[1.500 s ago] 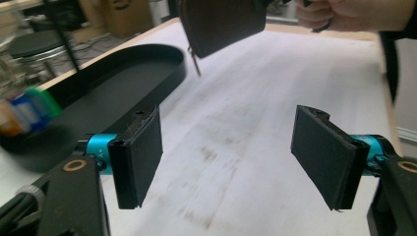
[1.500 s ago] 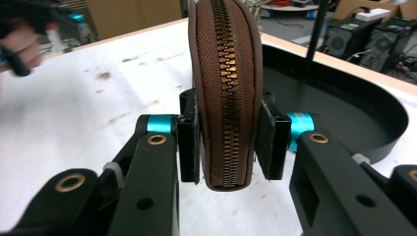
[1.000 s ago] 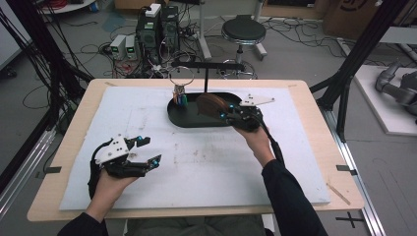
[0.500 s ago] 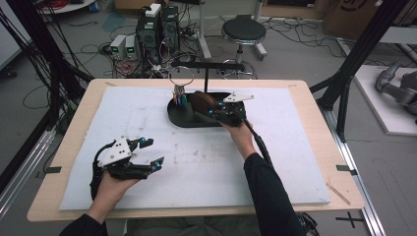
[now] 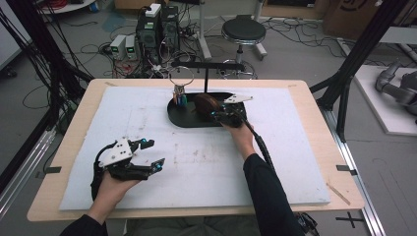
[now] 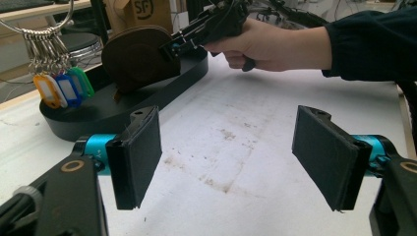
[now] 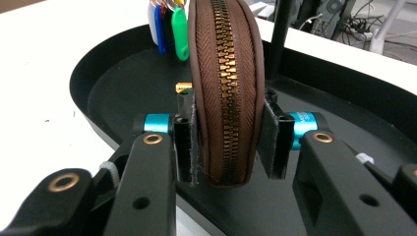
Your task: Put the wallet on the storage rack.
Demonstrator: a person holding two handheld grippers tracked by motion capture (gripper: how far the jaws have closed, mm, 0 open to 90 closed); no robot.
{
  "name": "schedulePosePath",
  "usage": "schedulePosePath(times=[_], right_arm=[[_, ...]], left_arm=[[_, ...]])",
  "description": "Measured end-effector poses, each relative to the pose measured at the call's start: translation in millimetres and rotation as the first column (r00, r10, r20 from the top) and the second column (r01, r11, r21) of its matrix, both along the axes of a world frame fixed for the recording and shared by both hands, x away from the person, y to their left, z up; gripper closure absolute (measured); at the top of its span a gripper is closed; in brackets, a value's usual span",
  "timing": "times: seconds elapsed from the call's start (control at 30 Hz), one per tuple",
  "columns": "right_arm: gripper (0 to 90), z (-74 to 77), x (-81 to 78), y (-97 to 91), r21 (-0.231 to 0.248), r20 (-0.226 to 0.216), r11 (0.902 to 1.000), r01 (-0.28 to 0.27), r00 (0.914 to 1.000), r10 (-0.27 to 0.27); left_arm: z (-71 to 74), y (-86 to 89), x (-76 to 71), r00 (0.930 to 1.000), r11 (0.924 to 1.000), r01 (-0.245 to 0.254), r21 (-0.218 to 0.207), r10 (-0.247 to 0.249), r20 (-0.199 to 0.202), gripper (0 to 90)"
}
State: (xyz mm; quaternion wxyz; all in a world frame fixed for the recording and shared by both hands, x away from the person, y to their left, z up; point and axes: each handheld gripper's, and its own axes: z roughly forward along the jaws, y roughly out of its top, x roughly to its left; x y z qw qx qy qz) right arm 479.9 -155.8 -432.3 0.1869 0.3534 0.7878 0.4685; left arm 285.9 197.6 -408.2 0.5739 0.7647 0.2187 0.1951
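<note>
Pouch: a round brown zippered pouch (image 7: 227, 88) of leather-like material stood on edge in the black oval tray (image 5: 183, 119), brass zipper running up the rim that faced the right gripper's camera.
Tray position: on the white foam mat (image 5: 295, 147) covering the wooden table (image 5: 319, 98), at the far middle, well apart from the person's edge.
Right gripper: the right gripper (image 5: 220, 116) was clamped on the pouch, one black pad on each flat face, low on the pouch near its bottom edge.
Pouch axis: zipper line ran upright between the pads; the flat faces lay square to the closing direction, so the grip was across the thin dimension.
Contact with tray: bottom of the pouch looked to sit on or just above the tray floor; I could not tell which from the right gripper view.
Left gripper: the left gripper (image 5: 147, 156) hung over the near left of the mat, its pads wide apart with nothing between them, pointed toward the tray.
Nearer hand: the right by far; the left was well apart from the pouch.
Neighbours: a key ring with orange, blue and green plastic tags (image 6: 63, 88) hung just beside the pouch, with a thin black post (image 5: 205, 81) rising behind it.
Judgement: any lift should go straight up to clear the tags and the post.
</note>
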Motion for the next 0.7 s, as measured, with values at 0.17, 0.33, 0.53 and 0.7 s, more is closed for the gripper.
schedulePosePath(times=[0.17,0.33,0.53,0.7], right_arm=[[56.8,-0.2,0.1,-2.5,-0.05,-0.023,0.9979,0.04,0.9989,-0.042],[47.6,5.6,-1.0,-9.7,-0.081,-0.013,0.9943,0.069,0.9974,-0.07],[39.6,21.8,-10.7,-28.5,-0.095,0.027,0.9895,0.109,0.9939,-0.107],[37.3,45.8,-29.4,-56.9,-0.053,0.063,0.9947,0.088,0.9944,-0.085]], left_arm=[[-0.5,-1.1,0.2,1.0,1.0,0.005,0.004,-0.005,-0.002,26.9],[-1.2,-2.1,0.6,1.0,0.9999,0.008,0.009,-0.008,0.0,26.9],[-0.7,-2.4,0.8,0.9999,0.9996,0.002,0.03,-0.002,0.012,26.9],[0.1,-2.0,2.9,0.9998,0.9997,-0.01,0.023,0.01,0.015,26.9]])
